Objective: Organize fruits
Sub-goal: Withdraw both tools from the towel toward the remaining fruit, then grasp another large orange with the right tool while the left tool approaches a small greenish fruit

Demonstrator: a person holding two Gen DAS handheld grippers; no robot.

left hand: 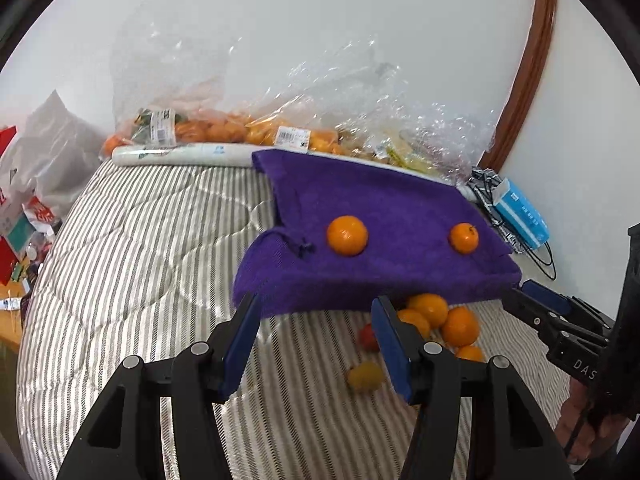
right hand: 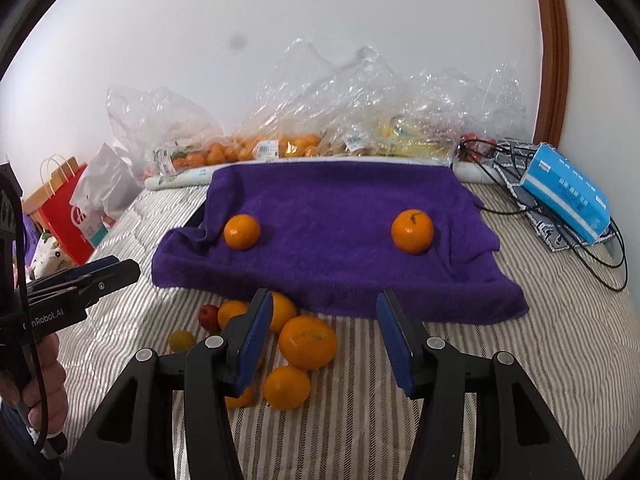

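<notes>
A purple towel [right hand: 336, 232] lies over a raised flat thing on a striped bed cover. Two oranges sit on it, one at the left [right hand: 241, 231] and one at the right [right hand: 412, 231]; the left wrist view shows them too, the left orange [left hand: 347, 235] and the right orange [left hand: 463, 237]. In front of the towel lies a loose pile of oranges [right hand: 307, 342], a small red fruit [right hand: 209, 317] and a small yellow fruit [right hand: 181, 341]. My left gripper [left hand: 316, 340] hovers open left of the pile. My right gripper [right hand: 324, 340] hangs open just above the pile's right side. Neither holds anything.
Clear plastic bags of oranges [right hand: 256, 148] and other fruit line the wall behind the towel. A blue tissue box [right hand: 568, 194] and black cables [right hand: 600, 256] lie at the right. Paper bags [right hand: 64, 208] stand off the bed's left edge. A hand [right hand: 44, 384] grips the left tool.
</notes>
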